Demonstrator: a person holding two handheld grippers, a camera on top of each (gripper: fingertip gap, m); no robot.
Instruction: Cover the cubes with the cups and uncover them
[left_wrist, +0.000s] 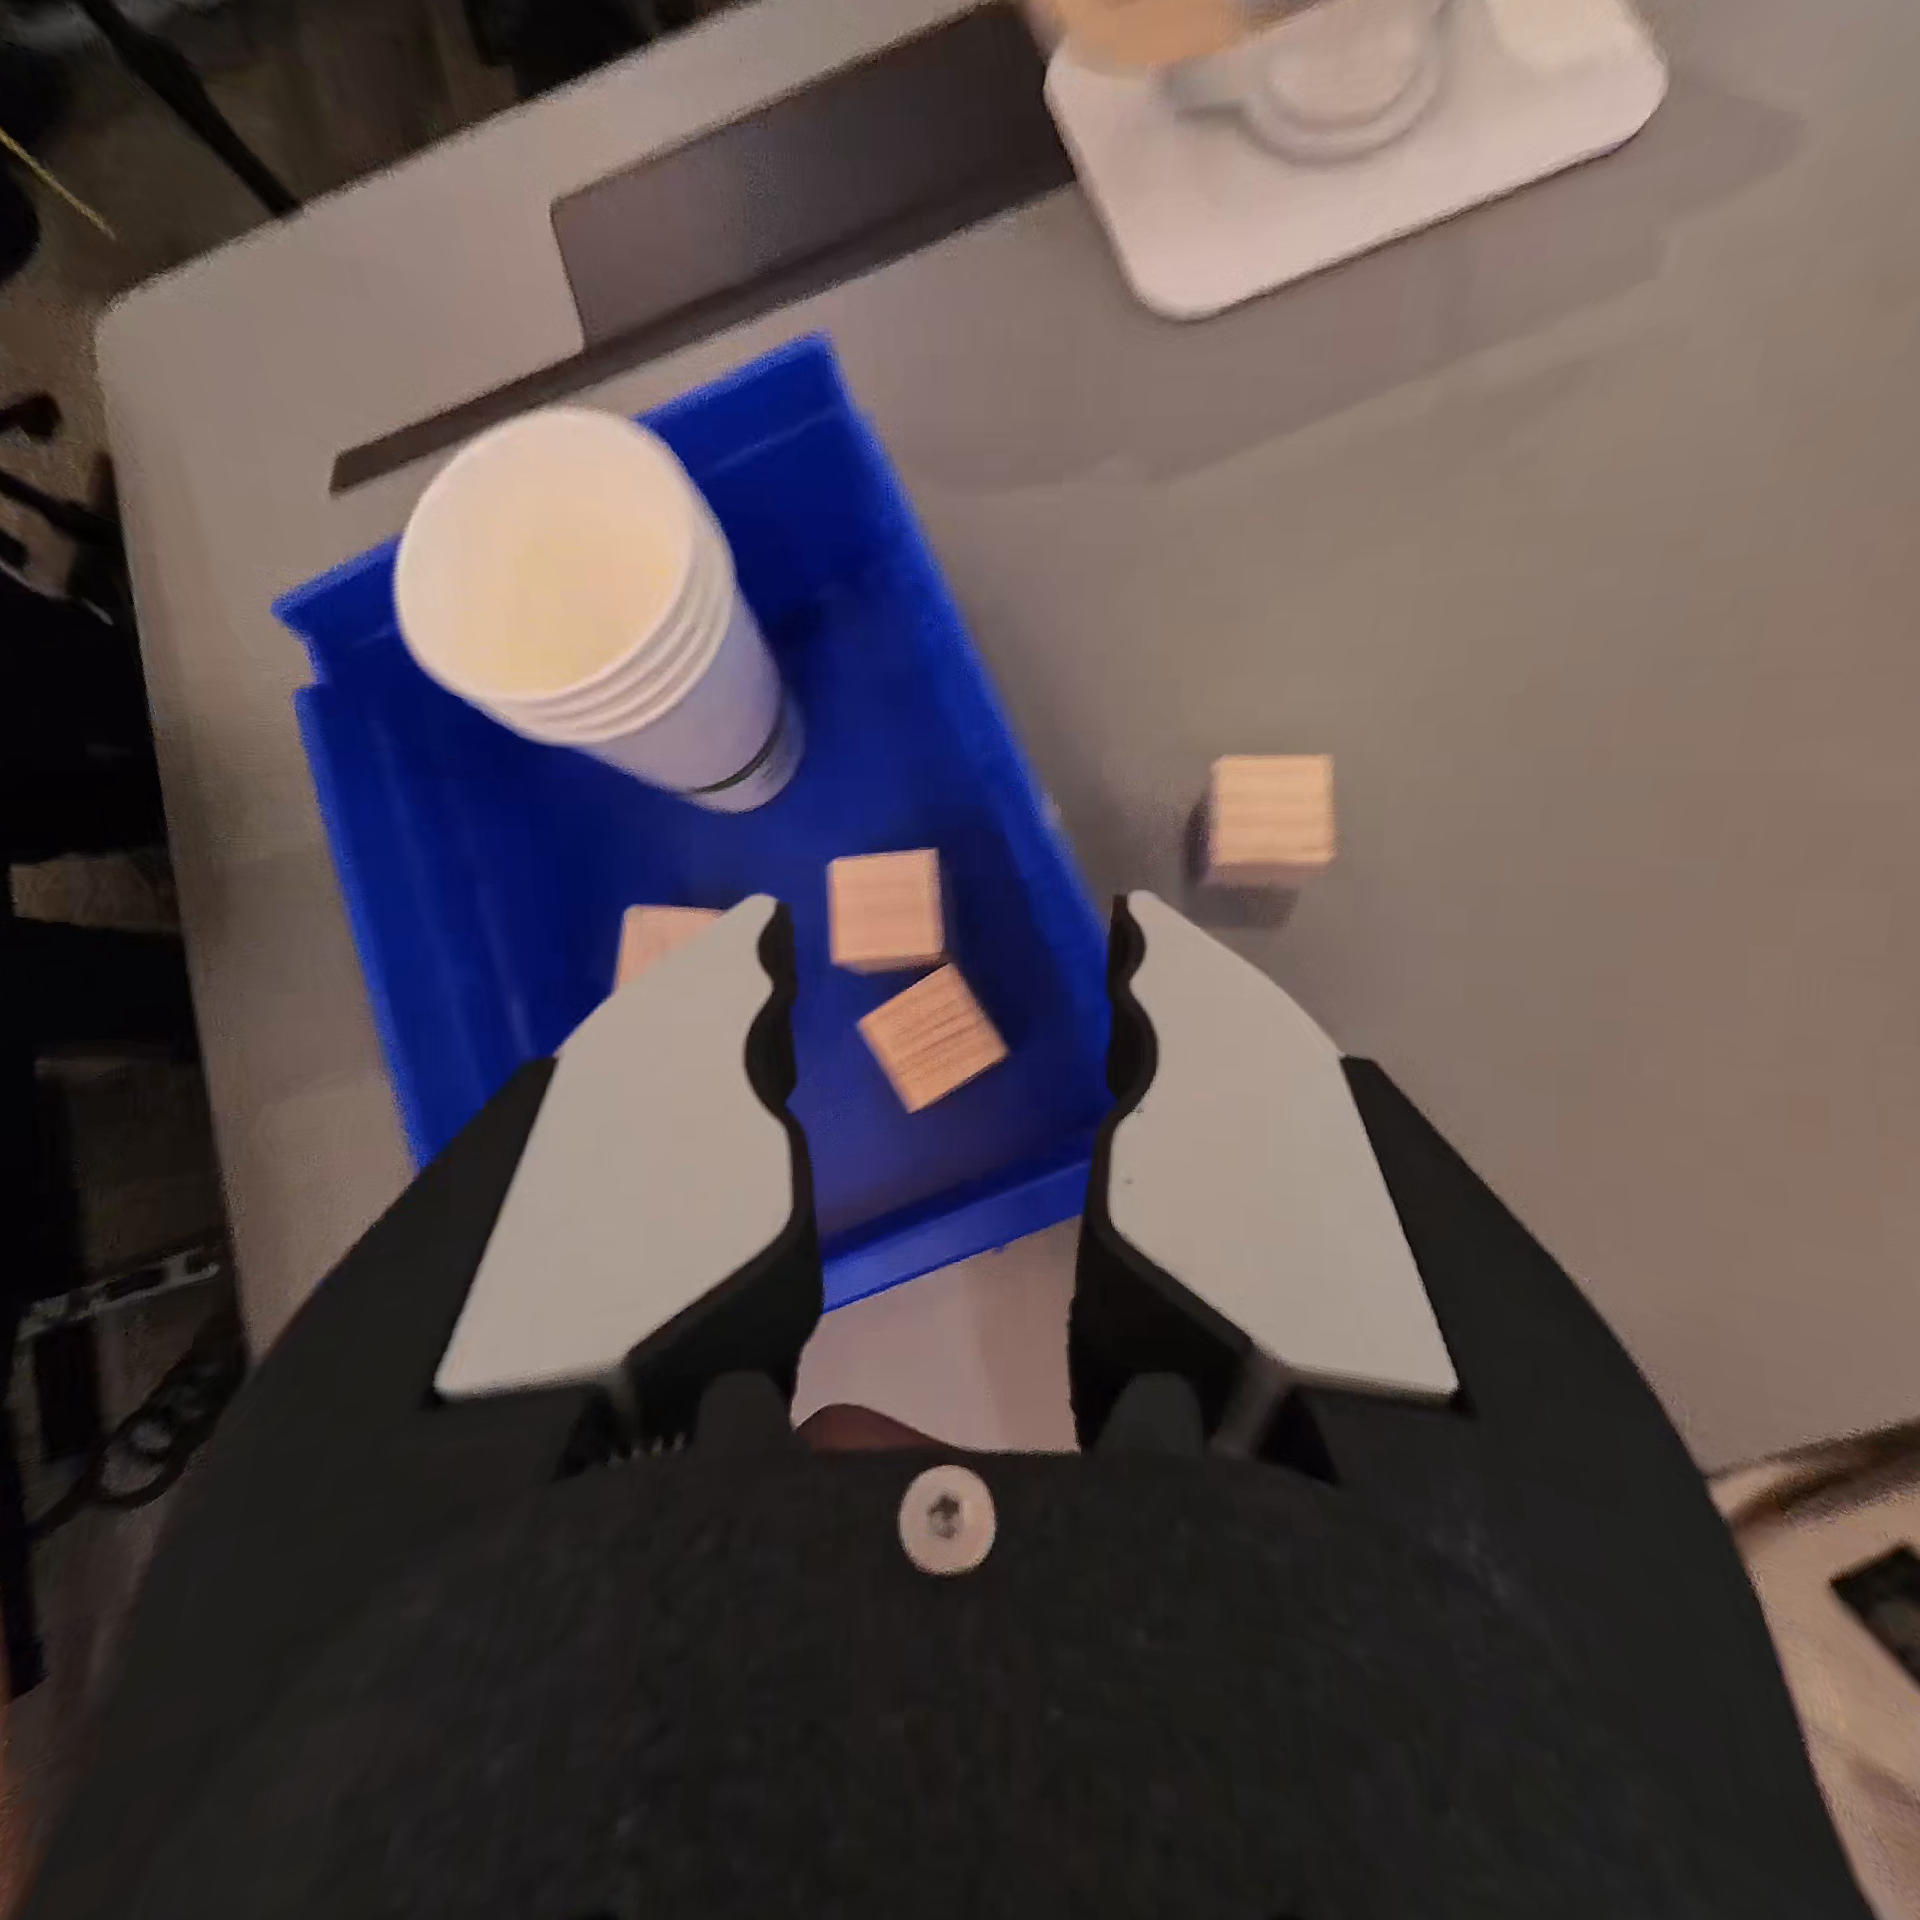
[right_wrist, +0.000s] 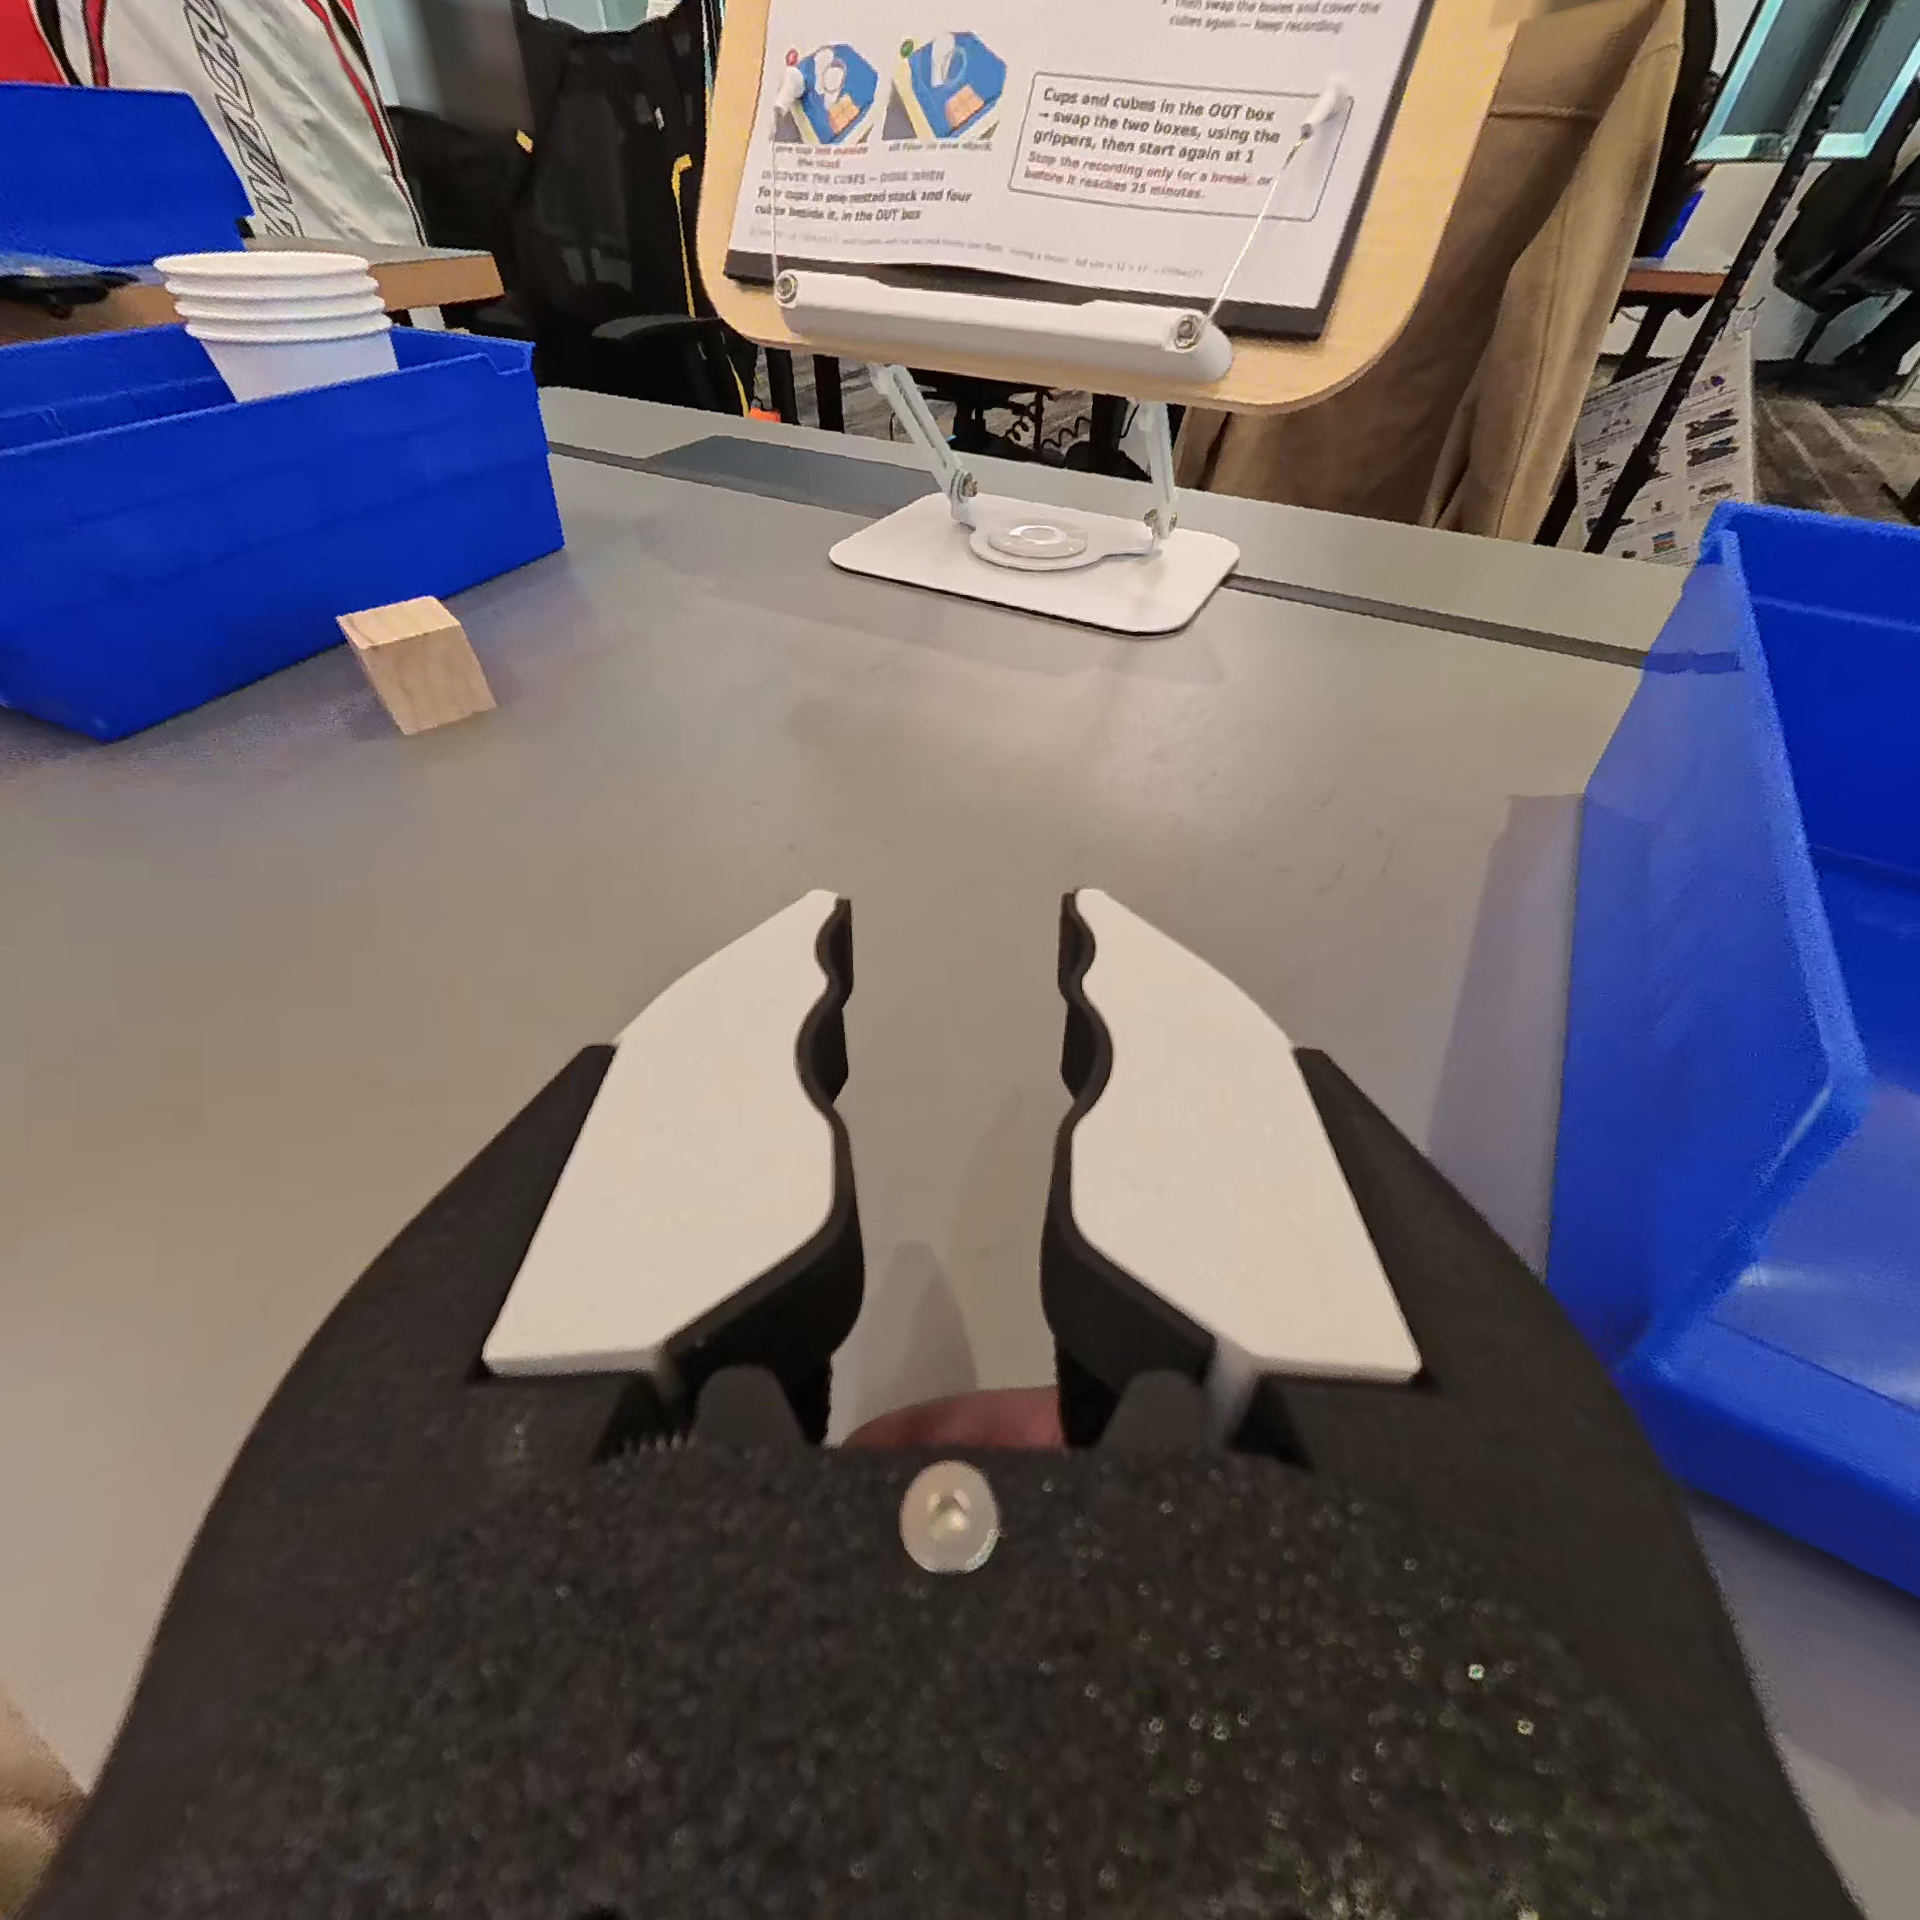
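Observation:
A stack of white paper cups (left_wrist: 592, 613) stands in a blue bin (left_wrist: 499, 935) on the grey table. Three wooden cubes lie in the bin: one (left_wrist: 885, 906), one (left_wrist: 932, 1036), and one (left_wrist: 655, 935) partly hidden behind my left finger. Another wooden cube (left_wrist: 1270, 821) sits on the table right of the bin; it also shows in the right wrist view (right_wrist: 416, 663). My left gripper (left_wrist: 945, 925) is open and empty, above the bin's near end. My right gripper (right_wrist: 956, 914) is open and empty over bare table. The cup stack (right_wrist: 281, 317) and bin (right_wrist: 260, 520) show at its far left.
A second blue bin (right_wrist: 1766, 1039) stands at the right edge of the table. A white stand (right_wrist: 1039, 561) holding an instruction sheet is at the table's back. Chairs, clothing and another blue bin (right_wrist: 104, 166) are beyond the table.

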